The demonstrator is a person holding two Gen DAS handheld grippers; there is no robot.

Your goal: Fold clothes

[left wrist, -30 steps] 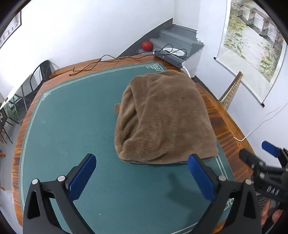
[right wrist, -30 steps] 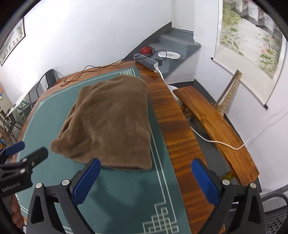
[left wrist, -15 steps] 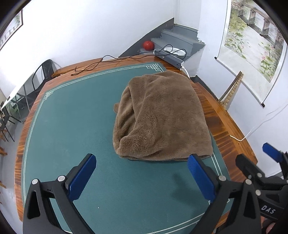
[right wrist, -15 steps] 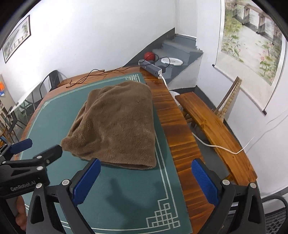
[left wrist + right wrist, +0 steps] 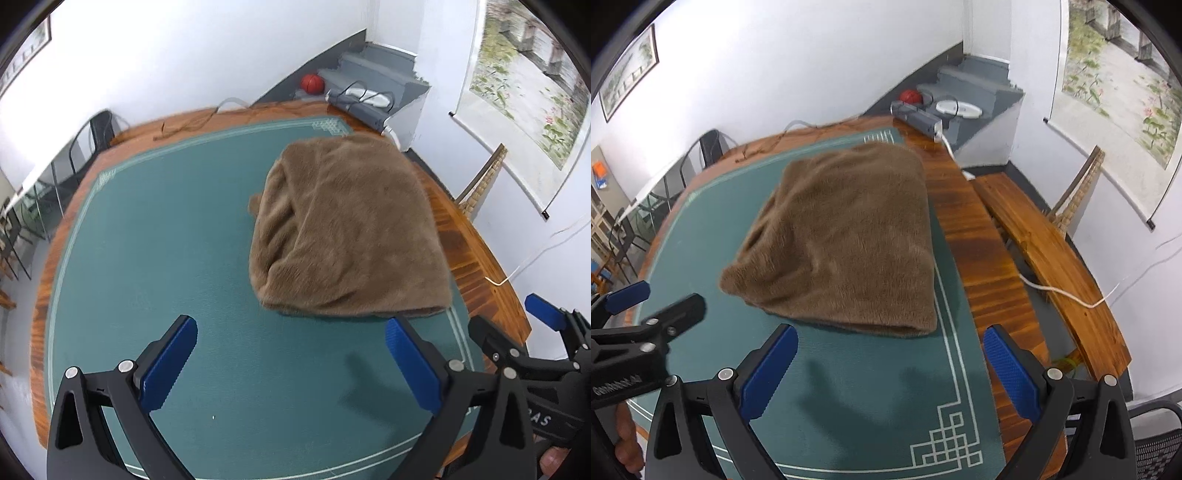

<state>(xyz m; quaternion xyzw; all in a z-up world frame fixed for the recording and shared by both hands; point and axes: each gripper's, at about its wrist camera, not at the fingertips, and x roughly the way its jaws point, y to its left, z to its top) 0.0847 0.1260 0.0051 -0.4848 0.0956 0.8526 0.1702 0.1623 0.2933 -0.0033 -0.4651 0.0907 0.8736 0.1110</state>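
On the green felt mat [image 5: 155,266] covering the wooden table [image 5: 990,251], a folded brown plush garment [image 5: 347,232] lies near the right border. Both blue-padded claws, left gripper [image 5: 291,363] and right gripper [image 5: 890,371], hover above the mat, spread wide and empty.

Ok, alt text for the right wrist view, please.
A folded brown fleece garment lies on a green table mat, untouched. The right gripper hangs open in front of it, the left gripper open alongside.
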